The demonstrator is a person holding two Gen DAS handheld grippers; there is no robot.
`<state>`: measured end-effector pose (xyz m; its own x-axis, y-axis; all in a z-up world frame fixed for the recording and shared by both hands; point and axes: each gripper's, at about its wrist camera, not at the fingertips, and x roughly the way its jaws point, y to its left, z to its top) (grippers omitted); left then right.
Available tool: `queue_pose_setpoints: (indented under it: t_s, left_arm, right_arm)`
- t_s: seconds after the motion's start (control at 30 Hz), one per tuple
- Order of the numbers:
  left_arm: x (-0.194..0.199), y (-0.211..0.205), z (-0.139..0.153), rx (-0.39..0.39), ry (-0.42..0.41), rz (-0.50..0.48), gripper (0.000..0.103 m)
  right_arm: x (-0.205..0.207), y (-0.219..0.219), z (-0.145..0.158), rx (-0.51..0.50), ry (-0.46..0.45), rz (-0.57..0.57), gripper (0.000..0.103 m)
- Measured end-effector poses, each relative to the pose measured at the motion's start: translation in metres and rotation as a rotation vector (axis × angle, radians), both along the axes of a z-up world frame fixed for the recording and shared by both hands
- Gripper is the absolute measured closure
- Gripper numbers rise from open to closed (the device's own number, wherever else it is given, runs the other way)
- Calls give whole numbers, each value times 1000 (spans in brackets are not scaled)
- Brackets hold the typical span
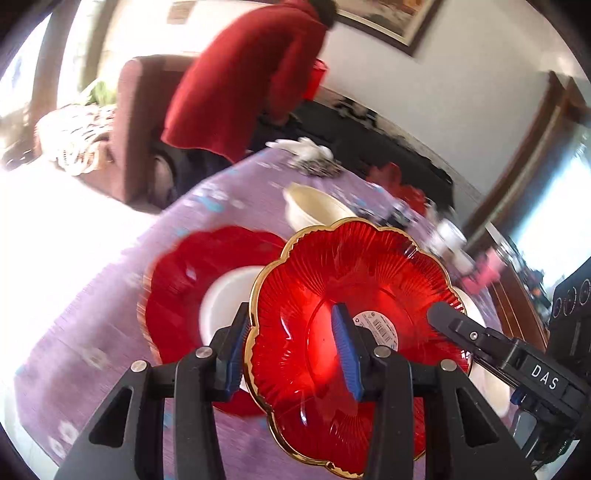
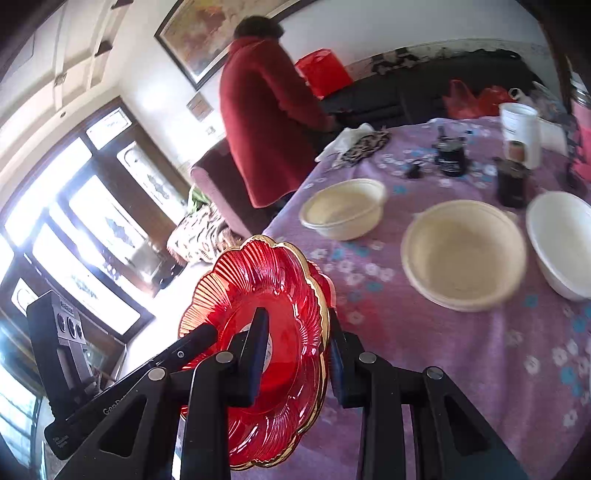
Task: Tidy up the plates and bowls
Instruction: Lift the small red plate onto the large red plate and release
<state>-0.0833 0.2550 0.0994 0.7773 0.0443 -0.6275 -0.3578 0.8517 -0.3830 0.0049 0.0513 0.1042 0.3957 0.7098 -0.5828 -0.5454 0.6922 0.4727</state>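
the right hand-held gripper [image 2: 299, 350] pinches a red glass plate [image 2: 266, 332] with a gold scalloped rim, held tilted on edge. the other hand-held gripper's finger [image 2: 192, 341] touches its left side. beyond the plate, three cream bowls [image 2: 463, 254] sit on the purple floral tabletop [image 2: 461, 369]. a person in red [image 2: 258, 122] stands behind.

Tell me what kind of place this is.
Most likely a home living or dining room. A table under a purple floral tablecloth holds cream bowls, a large framed painting hangs on the white wall, and a maroon upholstered armchair sits by the bright window.
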Motion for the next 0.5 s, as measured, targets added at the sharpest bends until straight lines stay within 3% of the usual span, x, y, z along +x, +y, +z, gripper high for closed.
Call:
queue_pose_setpoints:
  t_s: [0.23, 0.5]
  left_arm:
    - [16, 45, -24, -18, 65, 62, 62]
    - [30, 51, -47, -42, 109, 42, 62]
  right_arm:
    - [25, 55, -27, -63, 59, 29, 70]
    - [43, 65, -53, -108, 101, 12, 69]
